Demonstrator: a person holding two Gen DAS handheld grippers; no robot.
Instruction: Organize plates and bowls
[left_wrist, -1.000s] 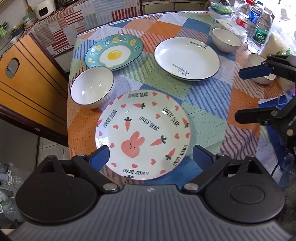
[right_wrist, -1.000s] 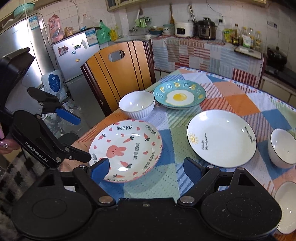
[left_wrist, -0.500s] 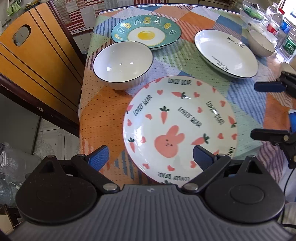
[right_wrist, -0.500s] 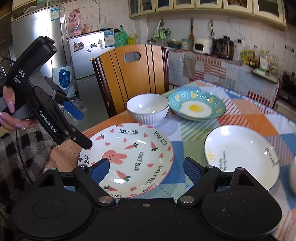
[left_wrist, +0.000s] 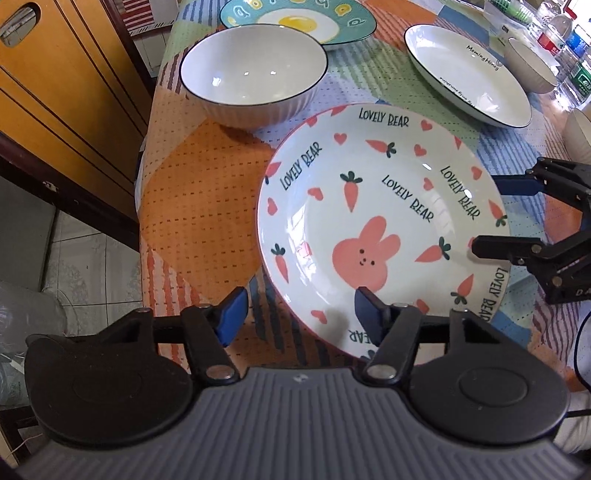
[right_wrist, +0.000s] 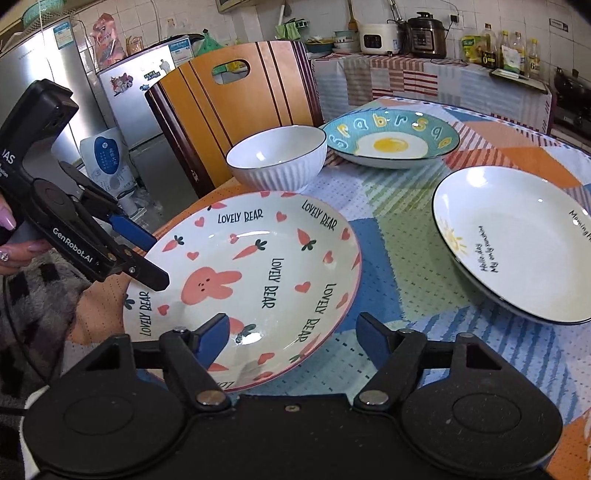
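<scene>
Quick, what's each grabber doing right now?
Left gripper: jaws closing astride the bunny plate's near rim, not gripping it yet.
Right gripper: jaws closing astride the same plate's rim, not gripping yet.

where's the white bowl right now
In the left wrist view the white bowl sits upper left, near the table edge by the chair, between the egg plate and the bunny plate.
</scene>
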